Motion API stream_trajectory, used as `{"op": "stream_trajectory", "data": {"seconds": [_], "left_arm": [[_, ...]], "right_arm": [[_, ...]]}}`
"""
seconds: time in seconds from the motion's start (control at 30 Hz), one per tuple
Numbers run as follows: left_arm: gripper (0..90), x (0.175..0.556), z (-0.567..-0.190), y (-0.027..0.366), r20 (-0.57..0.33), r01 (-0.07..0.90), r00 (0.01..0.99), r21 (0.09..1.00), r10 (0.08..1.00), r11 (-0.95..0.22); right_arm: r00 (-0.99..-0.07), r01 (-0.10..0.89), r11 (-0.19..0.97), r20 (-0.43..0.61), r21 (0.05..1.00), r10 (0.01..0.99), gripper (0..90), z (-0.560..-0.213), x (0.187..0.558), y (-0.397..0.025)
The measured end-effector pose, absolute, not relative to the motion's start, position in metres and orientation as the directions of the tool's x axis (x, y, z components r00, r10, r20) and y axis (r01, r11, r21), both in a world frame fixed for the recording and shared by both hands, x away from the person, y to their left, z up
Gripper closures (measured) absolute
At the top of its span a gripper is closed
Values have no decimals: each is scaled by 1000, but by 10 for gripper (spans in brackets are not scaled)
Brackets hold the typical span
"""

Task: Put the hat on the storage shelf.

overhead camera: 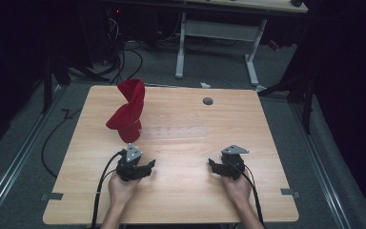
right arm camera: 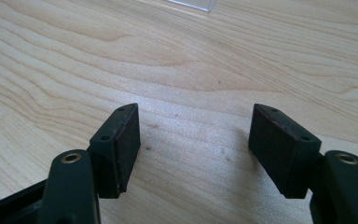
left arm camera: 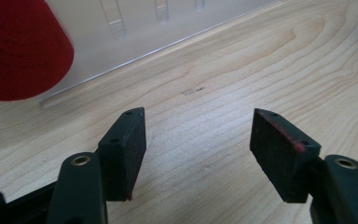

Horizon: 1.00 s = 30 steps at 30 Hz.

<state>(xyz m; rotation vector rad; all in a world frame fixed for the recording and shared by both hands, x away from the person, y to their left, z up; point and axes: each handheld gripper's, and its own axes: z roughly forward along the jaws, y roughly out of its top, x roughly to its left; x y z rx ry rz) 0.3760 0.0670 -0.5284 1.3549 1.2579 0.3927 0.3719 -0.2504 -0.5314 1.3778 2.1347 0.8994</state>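
A red cloth (overhead camera: 127,112) stands twisted upright at the table's back left; its lower edge fills the upper left corner of the left gripper view (left arm camera: 18,46). Beside it lies a clear plastic sheet or rack (overhead camera: 171,130) with slots (left arm camera: 135,32), and a corner of it is at the top of the right gripper view (right arm camera: 193,3). My left gripper (overhead camera: 147,167) rests just in front of the cloth, open, with bare wood between its jaws (left arm camera: 198,135). My right gripper (overhead camera: 213,167) sits open near the front right, nothing between its jaws (right arm camera: 196,133).
The wooden table (overhead camera: 181,200) has a grey round grommet (overhead camera: 208,101) near its far edge and tape tabs (overhead camera: 52,196) at its front corners. Cables (overhead camera: 57,133) trail on the floor at left. A white-legged desk (overhead camera: 219,33) stands beyond.
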Motion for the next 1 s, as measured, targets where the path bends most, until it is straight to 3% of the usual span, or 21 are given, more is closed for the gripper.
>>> {"op": "stream_trajectory", "data": {"seconds": [0.57, 1.0], "left_arm": [[337, 382, -546, 58, -366, 448, 339, 873, 867, 193], [298, 386, -546, 60, -397, 473, 317, 853, 861, 219]], "right_arm": [[-405, 626, 292, -18, 723, 914, 342, -531, 372, -250], [-404, 627, 290, -16, 723, 915, 341, -531, 372, -250]]}}
